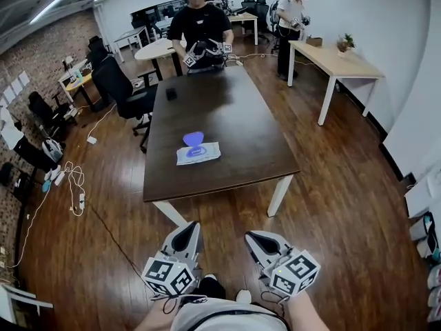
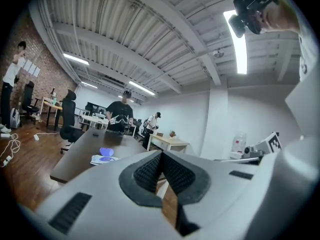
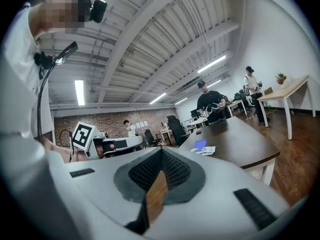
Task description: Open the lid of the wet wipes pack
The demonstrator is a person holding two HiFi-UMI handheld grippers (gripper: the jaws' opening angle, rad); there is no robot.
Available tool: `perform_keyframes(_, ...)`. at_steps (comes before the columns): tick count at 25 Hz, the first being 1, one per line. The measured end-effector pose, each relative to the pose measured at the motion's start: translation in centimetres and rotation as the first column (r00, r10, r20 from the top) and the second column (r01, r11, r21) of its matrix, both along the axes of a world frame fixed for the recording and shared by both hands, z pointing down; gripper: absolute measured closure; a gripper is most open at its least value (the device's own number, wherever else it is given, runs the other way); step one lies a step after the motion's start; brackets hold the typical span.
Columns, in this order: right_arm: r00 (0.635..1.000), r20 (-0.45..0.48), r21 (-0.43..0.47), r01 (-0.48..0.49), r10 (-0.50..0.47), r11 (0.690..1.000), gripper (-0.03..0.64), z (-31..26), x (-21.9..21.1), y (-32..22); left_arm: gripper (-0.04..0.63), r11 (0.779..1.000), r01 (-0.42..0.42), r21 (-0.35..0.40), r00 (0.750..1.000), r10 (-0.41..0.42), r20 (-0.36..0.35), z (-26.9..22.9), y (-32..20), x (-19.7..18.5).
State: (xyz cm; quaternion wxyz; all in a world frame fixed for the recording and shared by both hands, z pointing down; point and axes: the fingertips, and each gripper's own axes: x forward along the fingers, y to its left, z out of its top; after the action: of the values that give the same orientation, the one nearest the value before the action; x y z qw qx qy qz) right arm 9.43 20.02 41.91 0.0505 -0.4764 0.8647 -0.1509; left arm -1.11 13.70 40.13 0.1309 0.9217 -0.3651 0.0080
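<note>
The wet wipes pack (image 1: 198,153) lies flat near the front of the dark table (image 1: 234,119), its purple lid (image 1: 193,139) raised. It also shows small in the left gripper view, where the pack (image 2: 102,158) is left of the jaws, and in the right gripper view, where the pack (image 3: 204,149) is right of them. My left gripper (image 1: 187,229) and right gripper (image 1: 257,238) hang close to my body, well short of the table's near edge. In their own views the left gripper (image 2: 161,155) and the right gripper (image 3: 161,151) have pads together and nothing between them.
A person (image 1: 200,25) stands at the table's far end holding grippers. A small black object (image 1: 171,94) lies on the far half. A black office chair (image 1: 127,92) stands at the left, a light wooden table (image 1: 339,62) at the right, and cables (image 1: 72,181) on the floor.
</note>
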Motion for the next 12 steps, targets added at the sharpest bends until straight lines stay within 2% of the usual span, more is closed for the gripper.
perform_keyframes(5, 1.0, -0.014, 0.014, 0.004, -0.004, 1.0, 0.609, -0.5, -0.7, 0.3, 0.594, 0.999, -0.014, 0.029, 1.0, 0.014, -0.004, -1.1, 0.4, 0.0)
perform_keyframes(12, 0.997, -0.068, 0.022, -0.018, 0.02, 1.0, 0.609, -1.0, -2.7, -1.9, 0.594, 0.999, -0.027, 0.022, 0.999, 0.027, -0.017, -1.1, -1.1, -1.7)
